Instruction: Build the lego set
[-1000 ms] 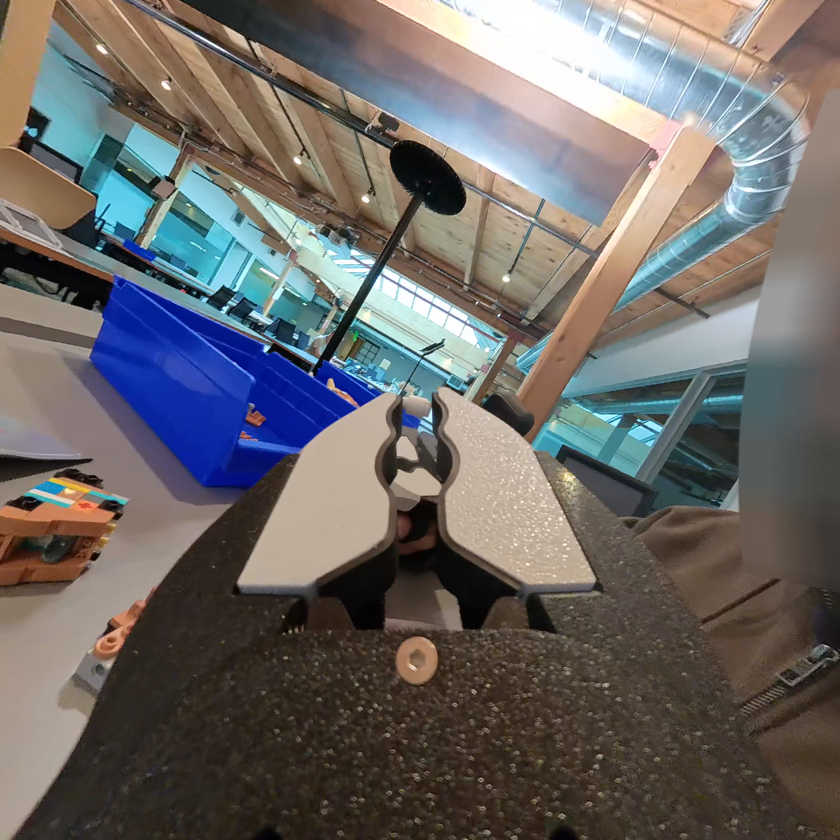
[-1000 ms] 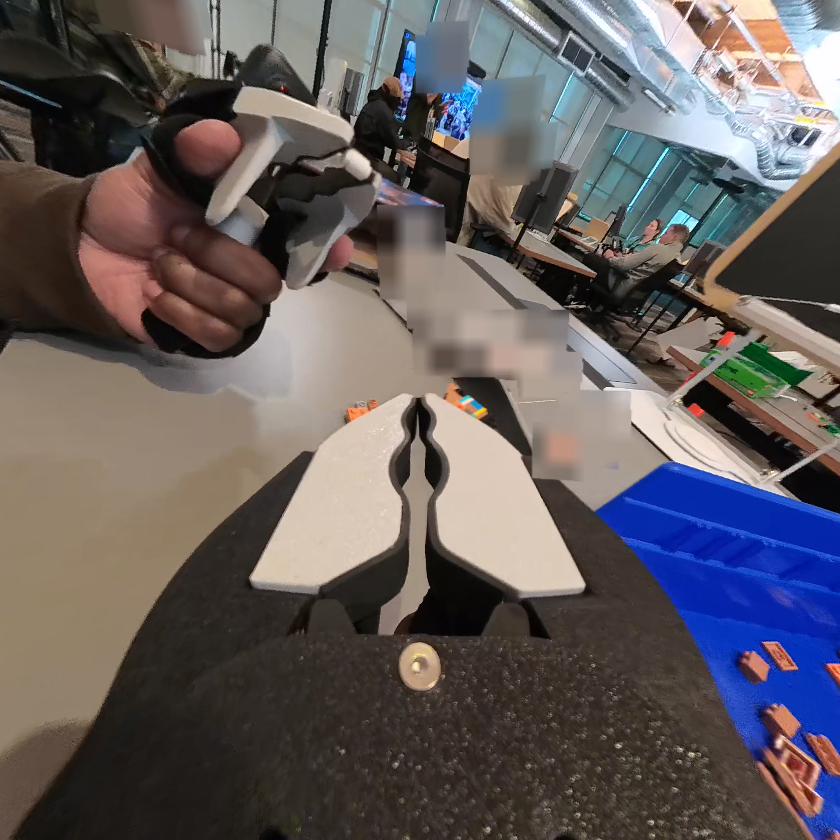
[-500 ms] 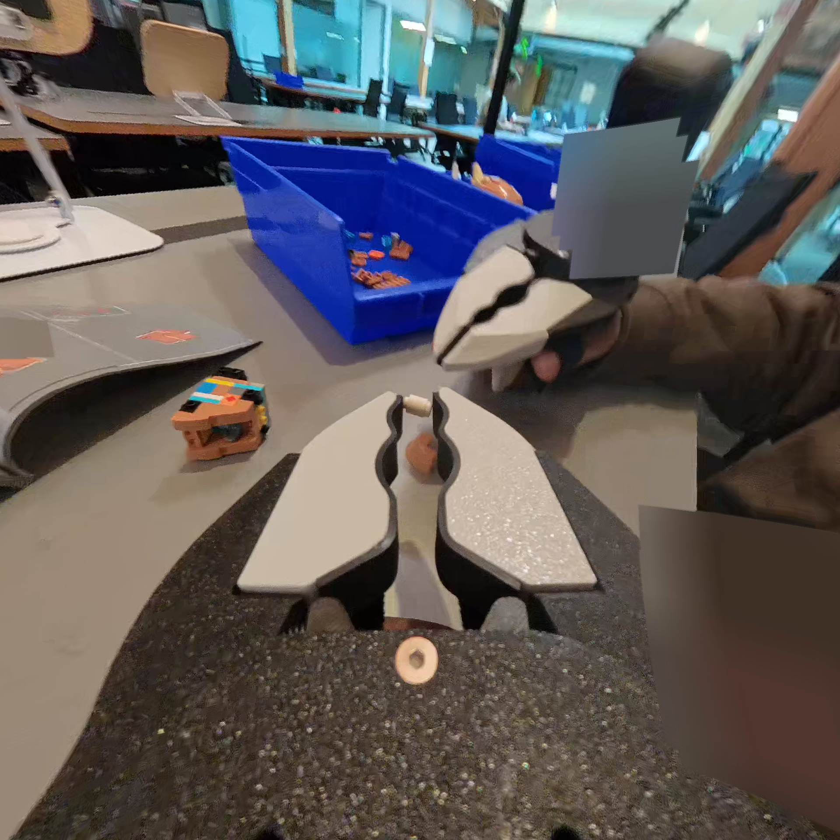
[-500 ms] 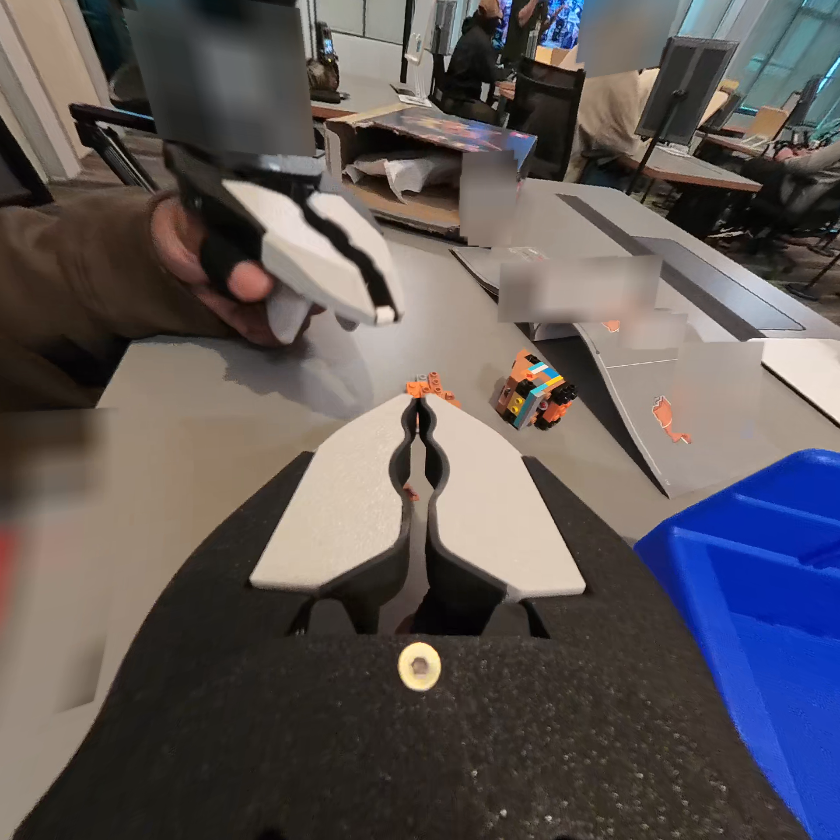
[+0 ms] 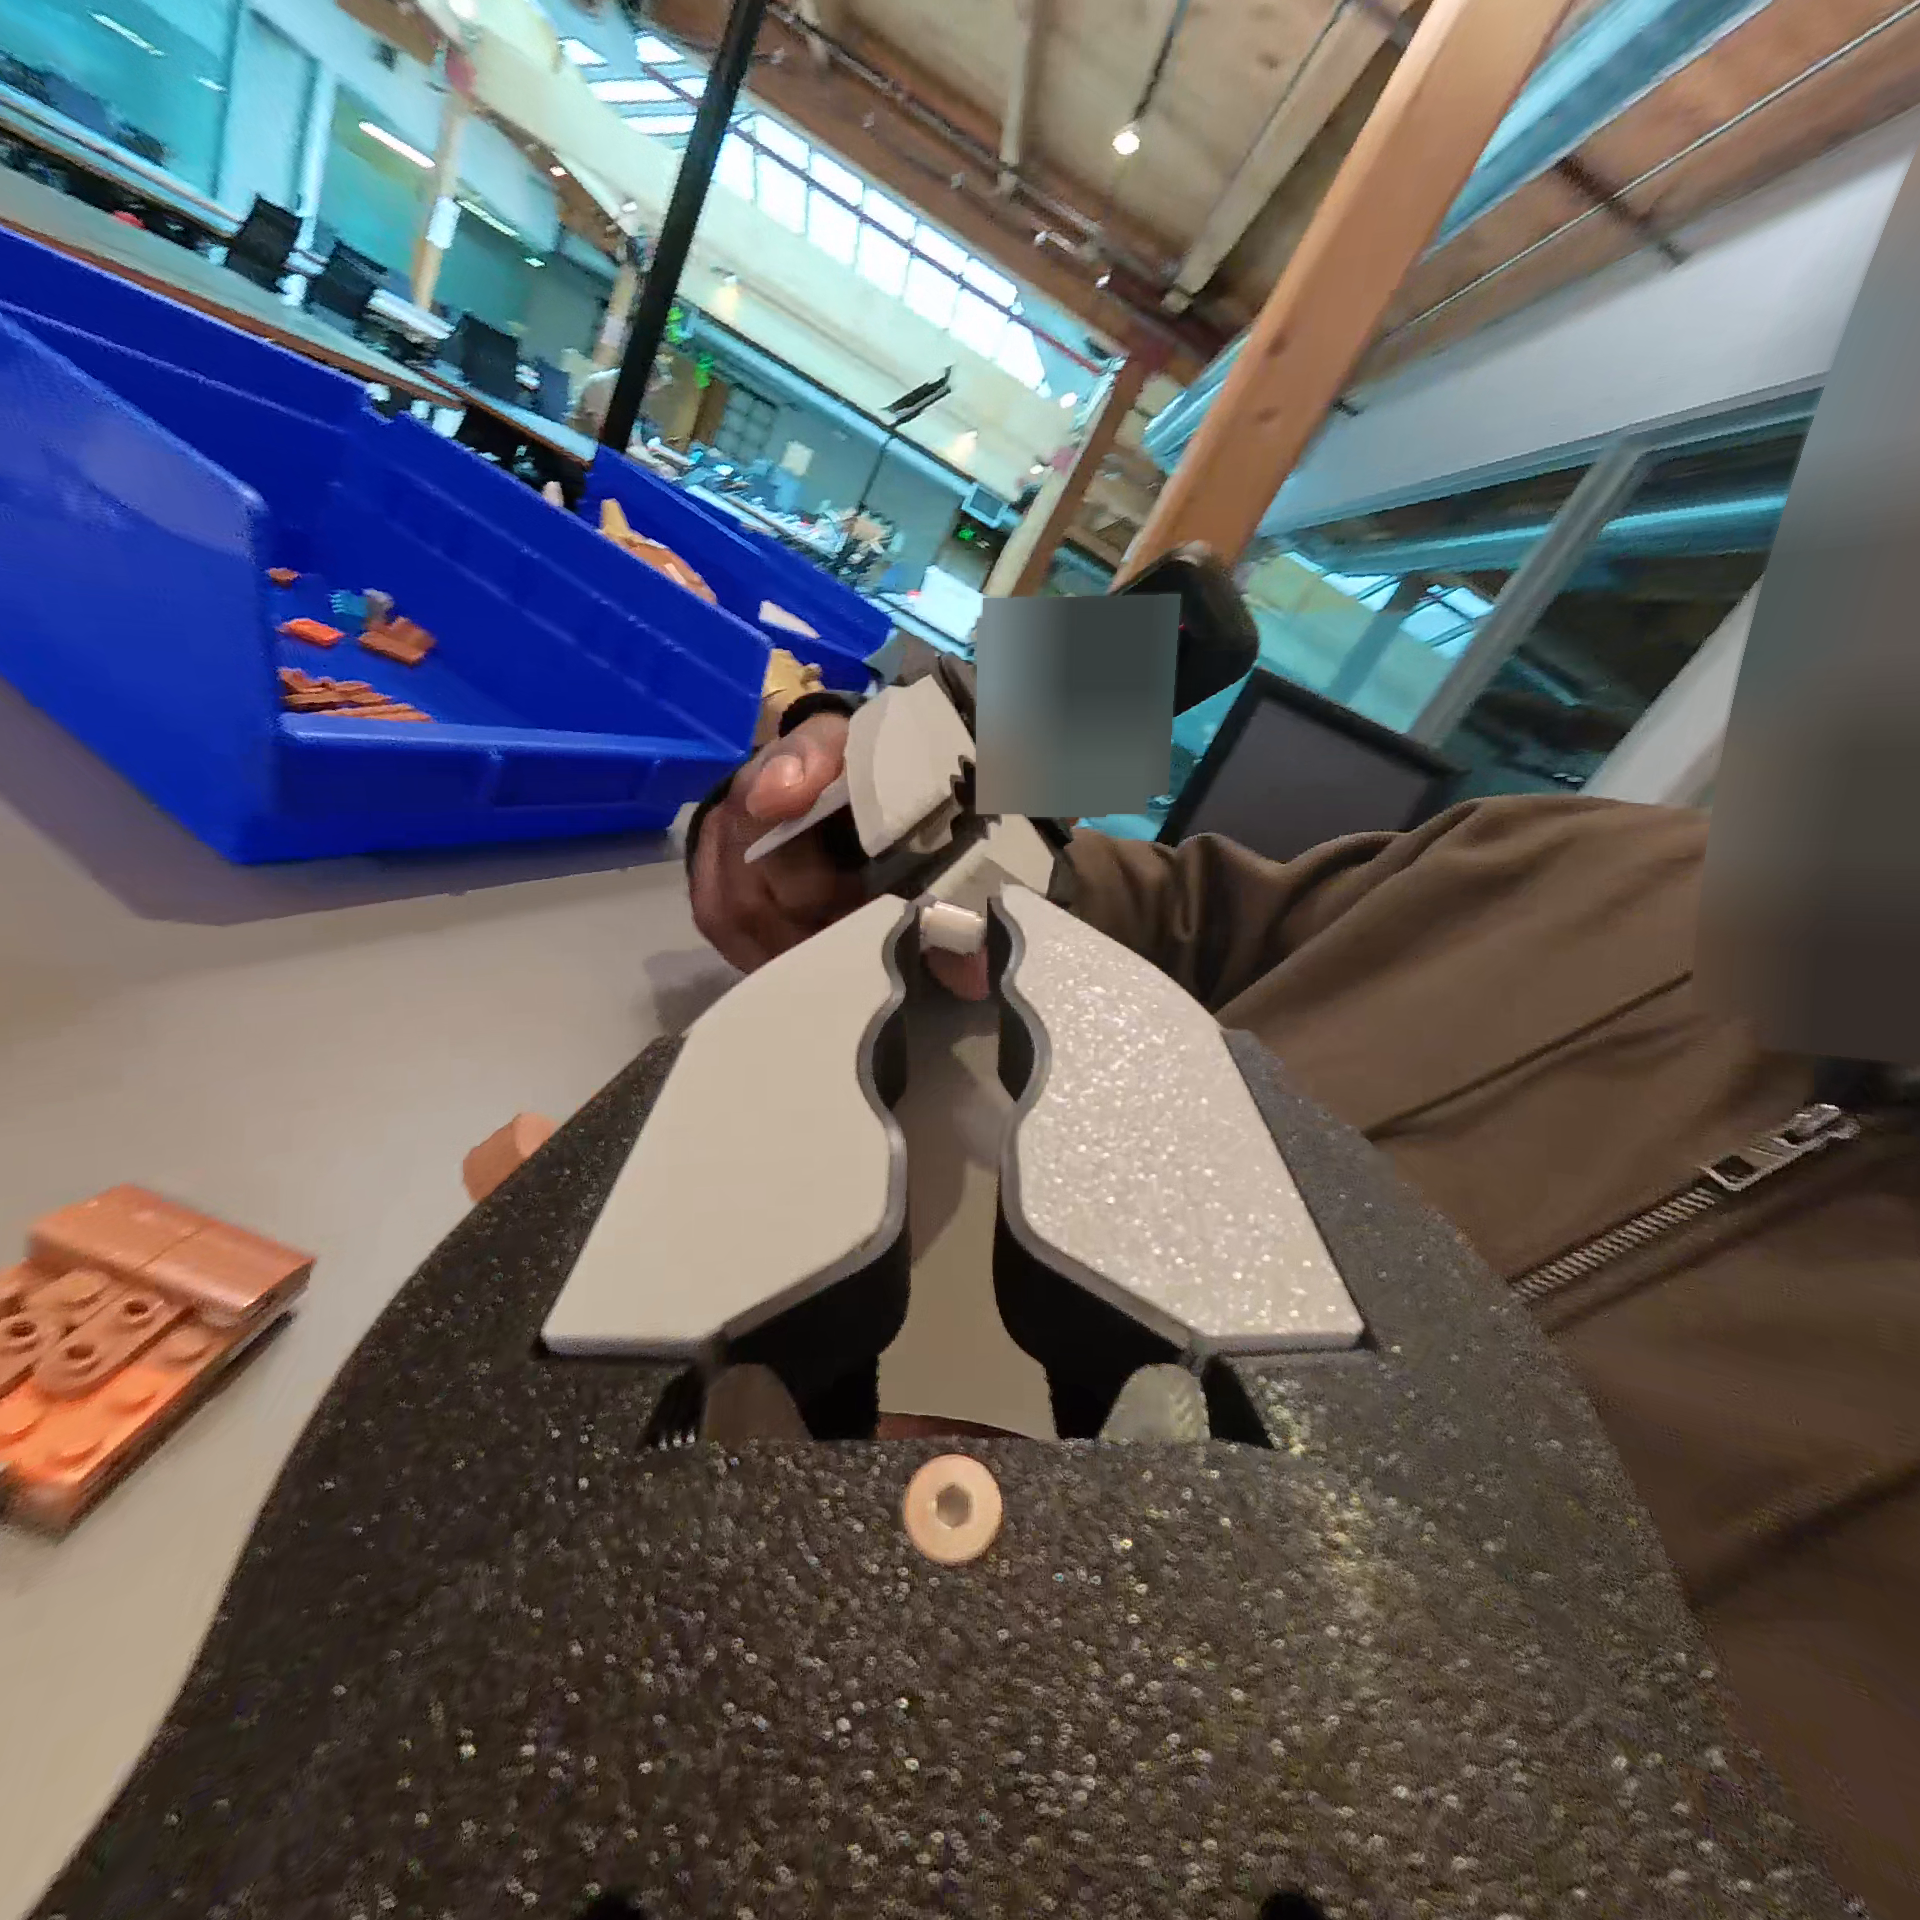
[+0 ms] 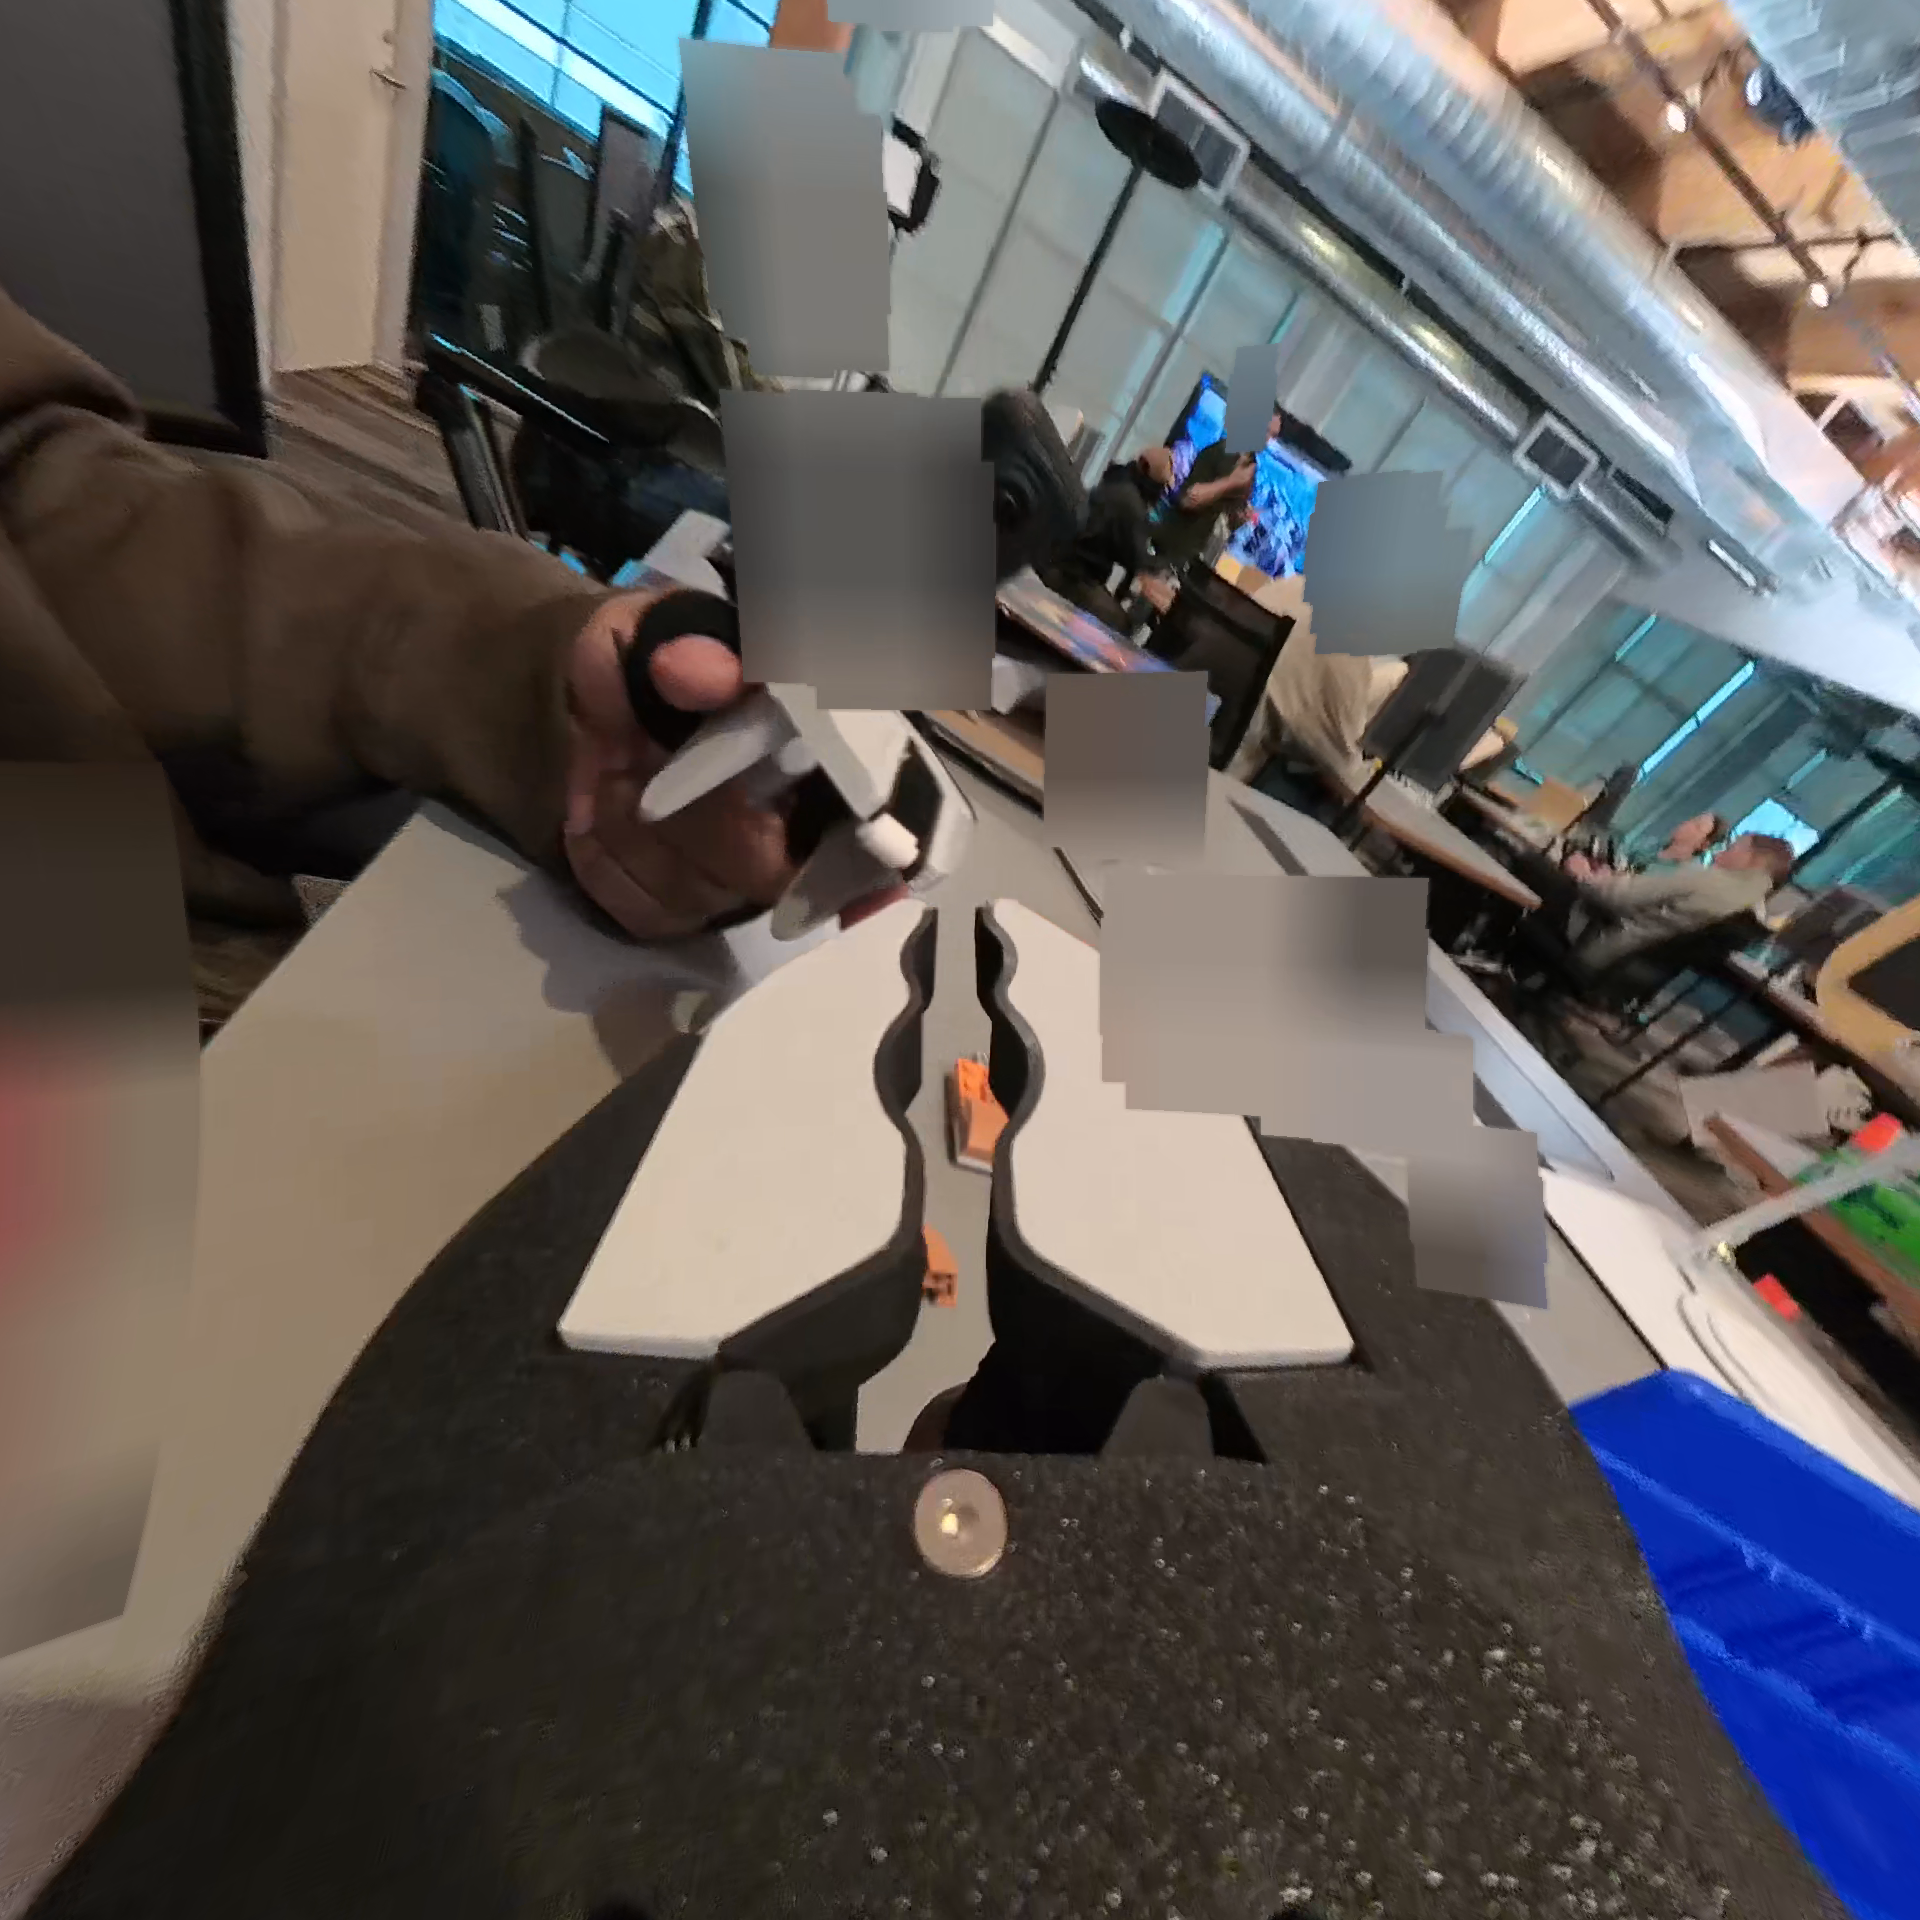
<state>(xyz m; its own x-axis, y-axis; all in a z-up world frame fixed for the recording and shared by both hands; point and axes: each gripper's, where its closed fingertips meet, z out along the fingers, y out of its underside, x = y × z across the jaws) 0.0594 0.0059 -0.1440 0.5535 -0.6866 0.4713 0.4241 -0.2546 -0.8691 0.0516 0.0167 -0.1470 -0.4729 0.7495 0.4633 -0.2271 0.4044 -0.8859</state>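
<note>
My left gripper (image 5: 951, 920) is shut on a small white peg (image 5: 954, 925) at its fingertips, held up above the grey table. My right gripper (image 6: 956, 920) is slightly open and empty, its tips just in front of the left gripper (image 6: 862, 821) and the white peg (image 6: 891, 836). In the left wrist view the right gripper (image 5: 914, 790) faces mine, close to the peg. An orange plate assembly (image 5: 114, 1340) lies on the table at the lower left. A small orange piece (image 5: 509, 1143) lies beside my left gripper. Two orange pieces (image 6: 977, 1117) show between the right fingers.
A blue bin (image 5: 623, 748) with several loose orange bricks stands at the back left of the left wrist view; its corner shows in the right wrist view (image 6: 1766, 1558). A person's brown sleeves (image 5: 1455, 987) hold both grippers. Desks and people lie beyond the table. My left and right fingertips are right by each other.
Both grippers have risen and tilted to face each other tip to tip. The right jaws have parted a little. The left still grips the white peg.
</note>
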